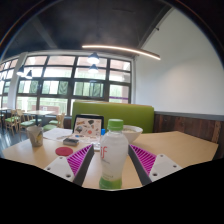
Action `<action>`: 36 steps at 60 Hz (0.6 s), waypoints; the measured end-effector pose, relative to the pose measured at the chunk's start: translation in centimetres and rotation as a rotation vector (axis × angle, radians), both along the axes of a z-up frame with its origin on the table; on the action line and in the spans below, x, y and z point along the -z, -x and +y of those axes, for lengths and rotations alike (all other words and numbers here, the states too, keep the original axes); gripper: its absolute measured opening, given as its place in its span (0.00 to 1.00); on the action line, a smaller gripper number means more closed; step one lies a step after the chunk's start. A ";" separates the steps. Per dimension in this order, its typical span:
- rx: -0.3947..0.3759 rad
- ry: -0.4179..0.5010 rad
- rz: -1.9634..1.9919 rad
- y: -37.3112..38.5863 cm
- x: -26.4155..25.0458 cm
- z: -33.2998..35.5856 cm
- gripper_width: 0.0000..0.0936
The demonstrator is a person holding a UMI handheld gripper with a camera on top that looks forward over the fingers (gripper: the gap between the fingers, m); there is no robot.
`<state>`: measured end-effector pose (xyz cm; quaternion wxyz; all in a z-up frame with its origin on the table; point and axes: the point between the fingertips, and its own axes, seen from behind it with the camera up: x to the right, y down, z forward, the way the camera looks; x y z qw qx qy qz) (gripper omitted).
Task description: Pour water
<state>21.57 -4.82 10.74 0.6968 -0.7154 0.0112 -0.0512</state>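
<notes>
While the wooden table [185,147] is carrying everything, I am pinching a clear water bottle [113,158] with a green cap upright in my gripper [112,165], both purple pads [141,161] pressing its sides. Beyond it are sitting a white bowl [132,131], a paper cup [36,137] and a red lid [64,151].

A bright room with a wide wall of tall, dark-framed windows [65,85] letting in daylight, greenery faintly visible outside. A long strip light [122,50] glows on the pale ceiling [110,25]. A plain white wall [190,80] has dark panelling [190,125] along its lower part. A green upholstered bench seat [115,112] stands behind a light wooden table [185,145]. Farther off, beside the windows, what seem to be more tables and chairs [22,118].
</notes>
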 end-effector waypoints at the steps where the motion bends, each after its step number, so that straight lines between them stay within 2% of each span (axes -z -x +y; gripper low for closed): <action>1: 0.004 -0.003 0.001 -1.0 -0.2 0.6 0.84; 3: 0.017 -0.011 0.009 -0.5 -0.3 1.3 0.79; 5: 0.043 -0.008 0.020 -0.9 -0.2 2.2 0.53; 6: 0.054 0.007 0.031 -1.1 0.2 2.5 0.48; 10: 0.101 -0.014 0.082 -1.7 0.3 3.6 0.47; 24: 0.122 -0.006 0.065 -1.4 0.4 3.9 0.35; 30: 0.103 0.046 0.012 0.7 0.2 4.0 0.35; 36: 0.064 0.053 -0.146 5.2 -1.7 5.5 0.35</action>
